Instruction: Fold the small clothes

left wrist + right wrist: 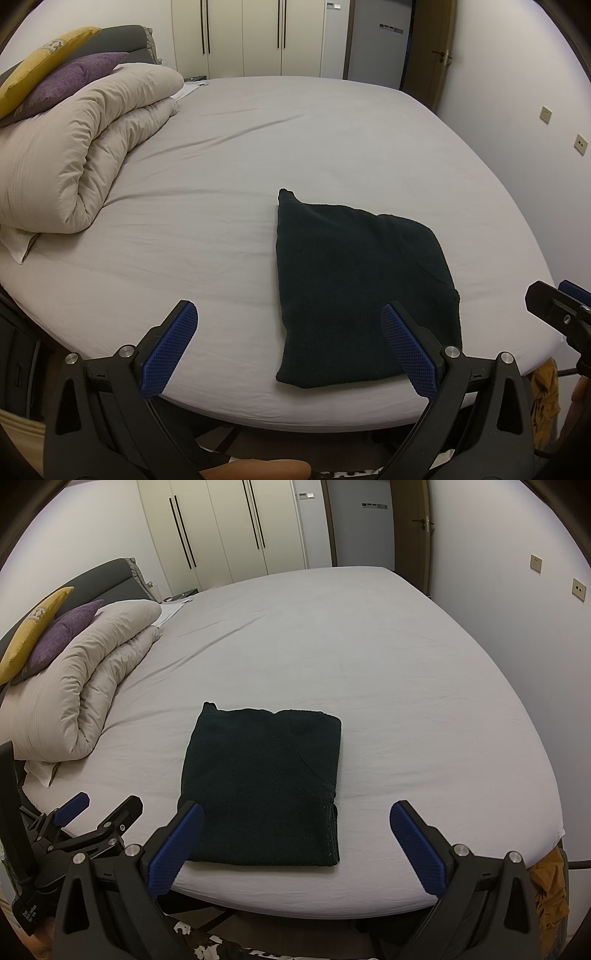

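A dark green knitted garment (362,291) lies folded into a flat rectangle on the grey bed sheet (258,155), near the bed's front edge; it also shows in the right wrist view (262,786). My left gripper (290,317) is open and empty, held above the front edge of the bed, just left of the garment. My right gripper (297,818) is open and empty, held over the garment's near edge. The left gripper shows at the lower left of the right wrist view (98,808), and the right gripper's tip at the right edge of the left wrist view (557,295).
A rolled beige duvet (81,147) with a purple cushion (70,79) and a yellow cushion (40,62) lies at the bed's left. Wardrobe doors (243,37) stand behind the bed. A wall (517,92) runs along the right. Yellow cloth (545,391) hangs below the bed's right corner.
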`<state>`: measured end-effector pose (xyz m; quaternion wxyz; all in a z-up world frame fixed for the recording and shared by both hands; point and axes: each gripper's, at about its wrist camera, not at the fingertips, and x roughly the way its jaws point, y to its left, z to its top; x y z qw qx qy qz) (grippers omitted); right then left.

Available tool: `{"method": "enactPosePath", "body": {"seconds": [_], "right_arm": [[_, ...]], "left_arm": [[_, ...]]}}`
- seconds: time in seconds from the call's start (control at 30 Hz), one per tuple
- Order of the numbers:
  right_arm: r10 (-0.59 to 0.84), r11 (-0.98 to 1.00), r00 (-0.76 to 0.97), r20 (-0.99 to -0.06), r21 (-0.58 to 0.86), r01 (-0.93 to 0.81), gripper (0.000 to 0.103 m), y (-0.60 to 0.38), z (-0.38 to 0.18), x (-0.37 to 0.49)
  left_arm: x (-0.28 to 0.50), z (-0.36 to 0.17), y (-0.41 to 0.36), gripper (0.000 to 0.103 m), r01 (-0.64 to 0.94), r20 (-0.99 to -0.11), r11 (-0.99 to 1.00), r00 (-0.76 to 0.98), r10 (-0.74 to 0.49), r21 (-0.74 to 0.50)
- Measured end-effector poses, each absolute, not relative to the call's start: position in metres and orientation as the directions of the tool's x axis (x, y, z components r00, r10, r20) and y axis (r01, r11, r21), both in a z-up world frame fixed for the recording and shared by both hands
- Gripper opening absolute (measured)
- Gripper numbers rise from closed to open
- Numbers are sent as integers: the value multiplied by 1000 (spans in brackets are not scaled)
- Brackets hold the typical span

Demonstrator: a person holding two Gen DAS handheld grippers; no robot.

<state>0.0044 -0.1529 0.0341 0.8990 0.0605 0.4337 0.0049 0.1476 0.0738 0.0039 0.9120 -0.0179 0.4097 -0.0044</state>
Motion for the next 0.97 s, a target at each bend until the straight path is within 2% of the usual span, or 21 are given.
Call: {"method": "enactPosePath", "body": {"seconds": [0.97], "right_arm": [[64, 992, 621, -781, 115, 43, 103, -153, 34, 4]], "left_arm": [[150, 1, 73, 102, 0, -750, 1000, 661, -22, -30]]}}
